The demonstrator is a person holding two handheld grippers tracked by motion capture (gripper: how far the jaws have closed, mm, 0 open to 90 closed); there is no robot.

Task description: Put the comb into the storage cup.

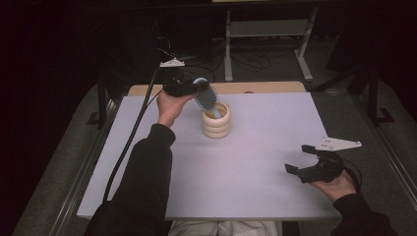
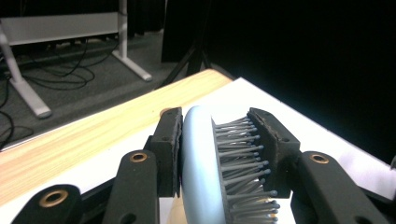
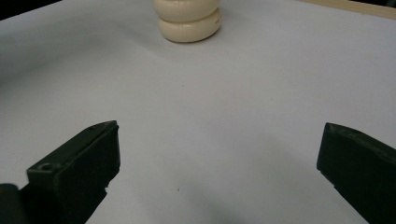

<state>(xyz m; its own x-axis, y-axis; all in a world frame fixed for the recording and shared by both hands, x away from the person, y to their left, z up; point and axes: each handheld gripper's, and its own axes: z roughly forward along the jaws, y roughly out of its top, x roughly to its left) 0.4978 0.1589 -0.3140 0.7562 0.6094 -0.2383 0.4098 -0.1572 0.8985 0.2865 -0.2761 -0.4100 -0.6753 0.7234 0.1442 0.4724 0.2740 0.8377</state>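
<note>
Left tongs (image 2: pixel 219 149) around hairbrush (image 2: pixel 205 172)

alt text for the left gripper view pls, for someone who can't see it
The left hand-held gripper is shut on the head of a light blue hairbrush, one black jaw on its smooth back and the other against its grey bristles. Beyond lie a white table surface with a wooden edge and a dark floor with cables.

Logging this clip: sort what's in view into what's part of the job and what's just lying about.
In the job:
- brush, gripped by the left tongs, handle end in the holder
- cream ringed holder

Lying about:
- right tongs, open, idle over the white mat
- metal frame and cables on the floor behind
</note>
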